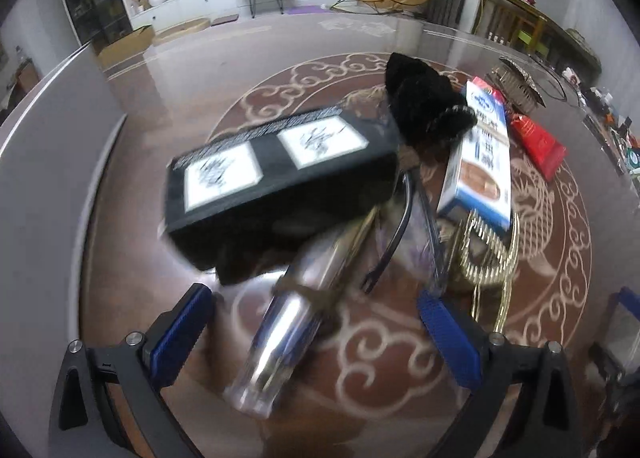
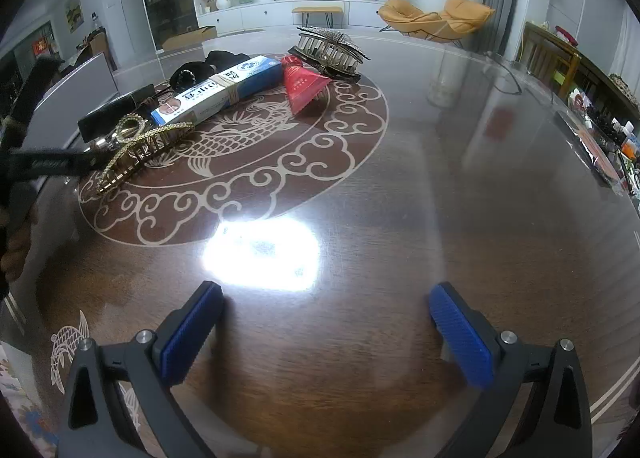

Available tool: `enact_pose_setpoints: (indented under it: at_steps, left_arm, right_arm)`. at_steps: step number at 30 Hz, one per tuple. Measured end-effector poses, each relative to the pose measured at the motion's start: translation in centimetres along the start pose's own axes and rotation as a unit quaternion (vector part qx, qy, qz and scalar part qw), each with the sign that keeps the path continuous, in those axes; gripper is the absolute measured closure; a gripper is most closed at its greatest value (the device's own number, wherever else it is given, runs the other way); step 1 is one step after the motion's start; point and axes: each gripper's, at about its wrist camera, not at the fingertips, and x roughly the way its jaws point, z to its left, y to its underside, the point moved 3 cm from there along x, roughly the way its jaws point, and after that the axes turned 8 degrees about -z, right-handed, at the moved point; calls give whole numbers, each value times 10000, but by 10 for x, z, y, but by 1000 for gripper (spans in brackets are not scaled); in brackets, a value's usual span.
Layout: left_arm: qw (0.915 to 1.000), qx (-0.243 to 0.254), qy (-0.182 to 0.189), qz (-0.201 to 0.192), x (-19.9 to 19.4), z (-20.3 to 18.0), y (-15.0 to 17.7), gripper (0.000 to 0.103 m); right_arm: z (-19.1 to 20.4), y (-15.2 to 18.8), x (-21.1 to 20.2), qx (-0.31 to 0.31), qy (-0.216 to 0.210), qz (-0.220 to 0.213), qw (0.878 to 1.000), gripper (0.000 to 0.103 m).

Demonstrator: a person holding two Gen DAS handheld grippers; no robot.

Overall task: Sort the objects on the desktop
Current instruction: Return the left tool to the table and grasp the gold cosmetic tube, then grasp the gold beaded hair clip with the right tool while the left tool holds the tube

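We see both claws spread wide and empty, left claw (image 1: 312, 332) at lower frame over a silver tube (image 1: 288, 322), black box (image 1: 280, 182) at centre, right claw (image 2: 326, 328) above bare counter (image 2: 400, 198), blue-white carton (image 2: 218, 90) upper left, its print unreadable.

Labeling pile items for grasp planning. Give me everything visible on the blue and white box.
The blue and white box is a long, slim carton, looks like printed cardboard, with dark text on white, a blue end and a brownish picture near the other end. A tan band wraps its middle. It lies flat on the table, closed as far as shows. The gold hair clip sits at its picture end, the red packet lies close to its blue end, and the black fluffy item adjoins it.
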Motion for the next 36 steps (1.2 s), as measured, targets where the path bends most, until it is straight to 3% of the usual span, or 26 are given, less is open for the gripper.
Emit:
enact_pose_setpoints:
  at_steps: [3,4,5,6,8,9,16,22,26,28,31,34,36]
  left_arm:
    - [10000,31,7,-60,0,-3,-3,0]
    - [9999,63,30,-135,-4,-3,-1,7]
    - [9997,92,45,-216,-8,-4,-1,25]
    - [9995,109,65,-279,-14,-5,1,35]
    - [9995,126,78,-293,-25,-4,6,72]
    - [9995,128,85,-291,-26,-4,7,75]
    - [9985,-333,-104,-423,-58,1,52,75]
    - [9969,-376,-331,-610,-92,1,100,75]
    - [9944,-648,-444,-713,-97,7,110,75]
    - [9931,-712,-502,-784,-99,7,113,75]
    - [9923,-671,-571,-865,-96,5,115,75]
    - [9923,-719,-524,-861,-98,6,117,75]
    - [9926,-712,-512,-837,-99,7,118,75]
  right_arm:
    - [0,0,0,1,-2,-1,10000,0]
    - [0,0,0,1,-3,-1,10000,0]
    - [0,0,0,0,-2,-1,10000,0]
    - [0,0,0,0,0,-2,10000,0]
    - [0,0,0,-1,3,-2,10000,0]
    - [0,0,0,-2,4,-2,10000,0]
    - [0,-1,-1,43,-35,-29,10000,0]
    - [1,-1,1,28,-21,-27,10000,0]
    - [4,-1,3,-2,-7,7,10000,0]
    - [14,-7,2,152,-371,50,9992,0]
    - [56,-25,6,458,-1433,206,9884,0]
    - [107,-53,25,382,-1623,169,9859,0]
    - [136,-72,48,281,-1533,253,9875,0]
